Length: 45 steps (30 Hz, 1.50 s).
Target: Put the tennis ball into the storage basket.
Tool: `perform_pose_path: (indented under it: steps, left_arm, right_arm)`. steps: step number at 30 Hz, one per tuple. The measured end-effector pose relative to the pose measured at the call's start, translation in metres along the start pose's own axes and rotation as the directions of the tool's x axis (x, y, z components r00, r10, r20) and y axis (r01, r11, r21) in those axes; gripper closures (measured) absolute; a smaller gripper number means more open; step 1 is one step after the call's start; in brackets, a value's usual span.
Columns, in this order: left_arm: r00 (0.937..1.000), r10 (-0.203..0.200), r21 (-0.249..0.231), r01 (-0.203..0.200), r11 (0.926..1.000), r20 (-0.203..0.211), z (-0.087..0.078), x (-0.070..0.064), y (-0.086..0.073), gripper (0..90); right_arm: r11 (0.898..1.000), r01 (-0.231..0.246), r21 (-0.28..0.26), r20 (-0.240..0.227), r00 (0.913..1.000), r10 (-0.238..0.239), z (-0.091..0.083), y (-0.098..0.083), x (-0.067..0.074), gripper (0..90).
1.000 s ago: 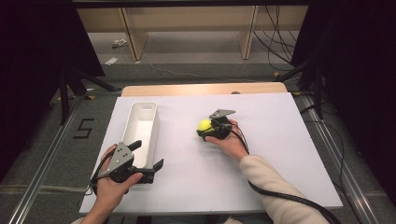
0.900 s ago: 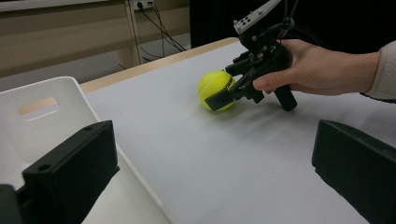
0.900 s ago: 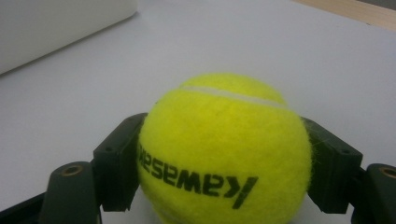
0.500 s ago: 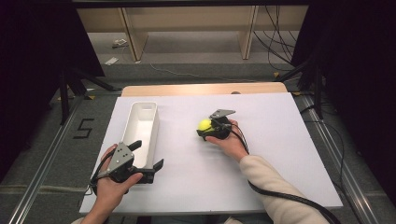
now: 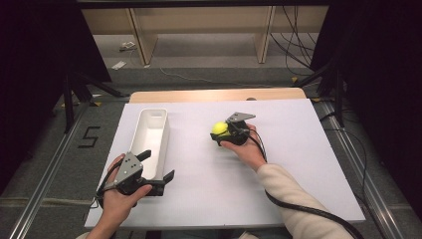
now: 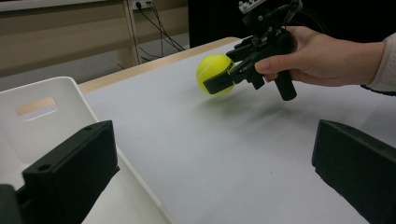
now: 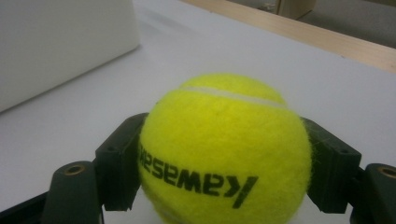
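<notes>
A yellow tennis ball [image 5: 219, 128] with black lettering sits between the jaws of my right gripper [image 5: 218, 133] at the middle of the white board. The right gripper view shows the ball [image 7: 224, 144] pressed between both pads [image 7: 122, 158]. Whether it rests on the board or hangs just above it I cannot tell. In the left gripper view, the ball [image 6: 212, 72] and the right gripper [image 6: 215, 74] appear farther off, held by a hand. My left gripper [image 5: 159, 164] stands open at the near end of a white bin [image 5: 149, 110], with nothing between its jaws [image 6: 210, 172].
The long white bin [image 6: 42, 121] lies lengthwise on the board's left side and looks empty. The board [image 5: 298, 164] covers a wooden table [image 5: 214, 94]. Black frame legs and cables stand on the floor beyond the table.
</notes>
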<state>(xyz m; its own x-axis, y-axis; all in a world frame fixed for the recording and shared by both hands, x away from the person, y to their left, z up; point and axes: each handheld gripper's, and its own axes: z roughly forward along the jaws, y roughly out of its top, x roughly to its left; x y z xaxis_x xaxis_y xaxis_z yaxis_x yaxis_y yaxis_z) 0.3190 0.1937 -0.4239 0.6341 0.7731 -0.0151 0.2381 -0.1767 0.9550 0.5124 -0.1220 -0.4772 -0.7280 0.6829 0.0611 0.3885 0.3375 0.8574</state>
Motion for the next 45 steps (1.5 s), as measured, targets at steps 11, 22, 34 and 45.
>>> perform_pose_path:
  steps: [11, 22, 34, 45]
  left_arm:
    - [1.0000, -0.001, 0.001, 0.001, 1.0000, 0.004, 0.000, -0.001, 0.000, 0.0]
    - [1.0000, -0.001, 0.000, 0.001, 1.0000, 0.005, 0.001, -0.001, 0.000, 0.0]
    - [1.0000, 0.002, 0.002, -0.002, 1.0000, 0.004, 0.001, -0.001, 0.000, 0.0]
    - [1.0000, 0.004, 0.002, -0.004, 1.0000, 0.003, 0.001, -0.001, 0.000, 0.0]
  right_arm:
    - [0.999, -0.003, -0.033, -0.005, 1.0000, 0.003, -0.005, 0.008, 0.004, 26.2]
    - [0.997, 0.019, -0.070, -0.028, 0.9994, -0.021, -0.010, 0.020, 0.013, 26.2]
    - [0.995, 0.032, -0.093, -0.052, 0.9980, -0.037, -0.014, 0.029, 0.023, 26.2]
    - [0.992, 0.033, -0.123, -0.073, 0.9964, -0.042, -0.017, 0.036, 0.030, 26.2]
